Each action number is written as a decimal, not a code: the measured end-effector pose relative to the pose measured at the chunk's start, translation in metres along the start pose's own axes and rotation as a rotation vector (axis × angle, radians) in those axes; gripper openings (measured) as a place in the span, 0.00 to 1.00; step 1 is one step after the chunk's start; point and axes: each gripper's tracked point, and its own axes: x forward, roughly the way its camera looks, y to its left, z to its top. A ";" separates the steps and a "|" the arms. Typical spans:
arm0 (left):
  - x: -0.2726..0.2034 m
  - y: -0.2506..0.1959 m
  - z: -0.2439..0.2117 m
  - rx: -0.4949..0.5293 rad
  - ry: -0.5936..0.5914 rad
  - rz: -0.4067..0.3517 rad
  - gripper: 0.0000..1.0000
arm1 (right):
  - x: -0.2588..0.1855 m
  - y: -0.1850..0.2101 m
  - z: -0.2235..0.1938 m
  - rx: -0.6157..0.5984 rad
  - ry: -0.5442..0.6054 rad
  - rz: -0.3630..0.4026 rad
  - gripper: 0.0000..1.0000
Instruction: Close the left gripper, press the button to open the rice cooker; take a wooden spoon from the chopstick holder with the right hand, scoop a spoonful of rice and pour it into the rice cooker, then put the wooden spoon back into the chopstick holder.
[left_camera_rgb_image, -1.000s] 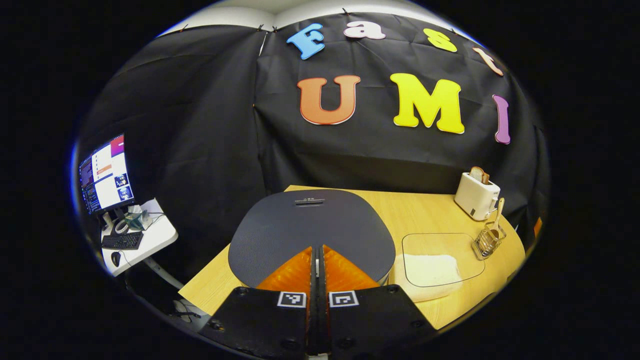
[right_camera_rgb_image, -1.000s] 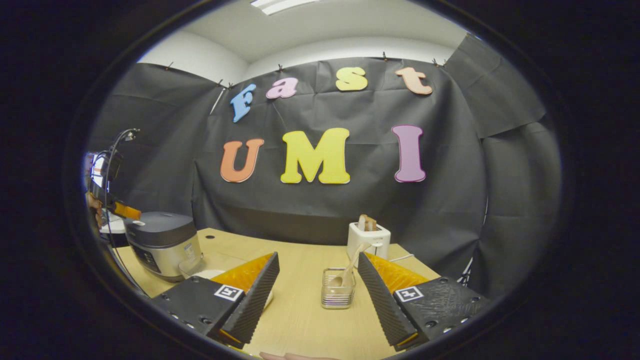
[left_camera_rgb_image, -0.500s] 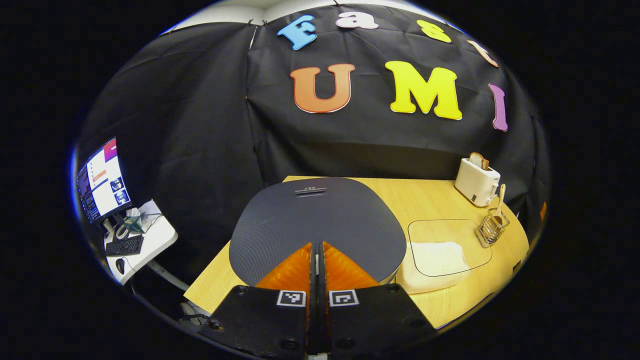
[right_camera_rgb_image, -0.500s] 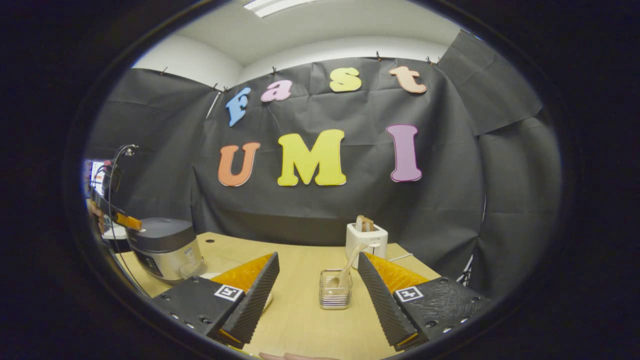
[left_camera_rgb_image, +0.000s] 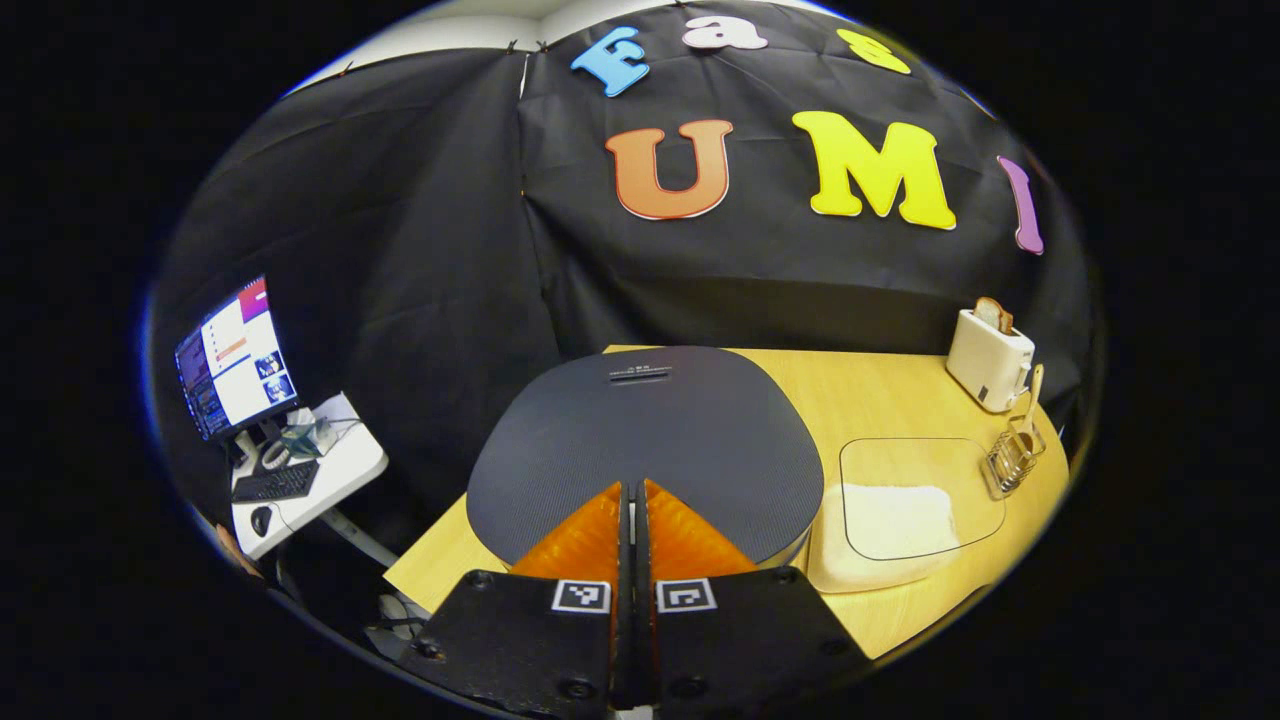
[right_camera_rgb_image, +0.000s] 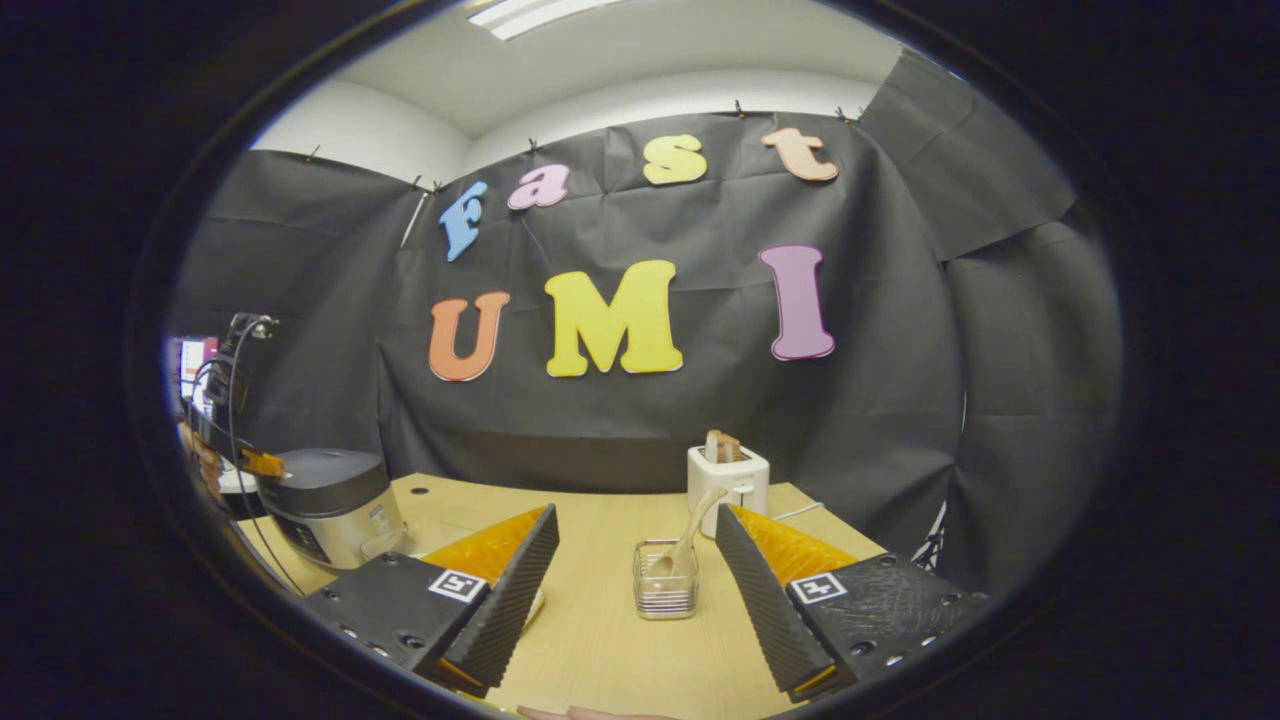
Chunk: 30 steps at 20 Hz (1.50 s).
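— Over the rice cooker (left_camera_rgb_image: 645, 440), what is the left gripper (left_camera_rgb_image: 632, 490) doing?
— Its orange fingers are pressed together, holding nothing, tips above the closed dark lid's near edge.
— And the right gripper (right_camera_rgb_image: 637, 545)?
— Spread wide, empty, framing the chopstick holder (right_camera_rgb_image: 665, 590) with the wooden spoon (right_camera_rgb_image: 690, 535) upright inside, before the toaster (right_camera_rgb_image: 728, 478).

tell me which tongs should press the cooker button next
Left. The left tongs are shut and poised over the rice cooker lid; the right tongs are open, facing the chopstick holder.
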 end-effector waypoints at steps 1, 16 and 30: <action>0.001 0.001 0.001 0.009 0.005 0.007 0.03 | 0.001 0.000 0.000 0.003 0.001 -0.001 0.94; -0.065 0.019 0.108 -0.013 -0.412 0.027 0.75 | 0.006 -0.001 -0.007 -0.004 0.021 -0.005 0.93; -0.099 -0.022 0.063 -0.006 -0.359 -0.012 0.99 | 0.026 -0.009 -0.022 -0.004 0.047 -0.012 0.93</action>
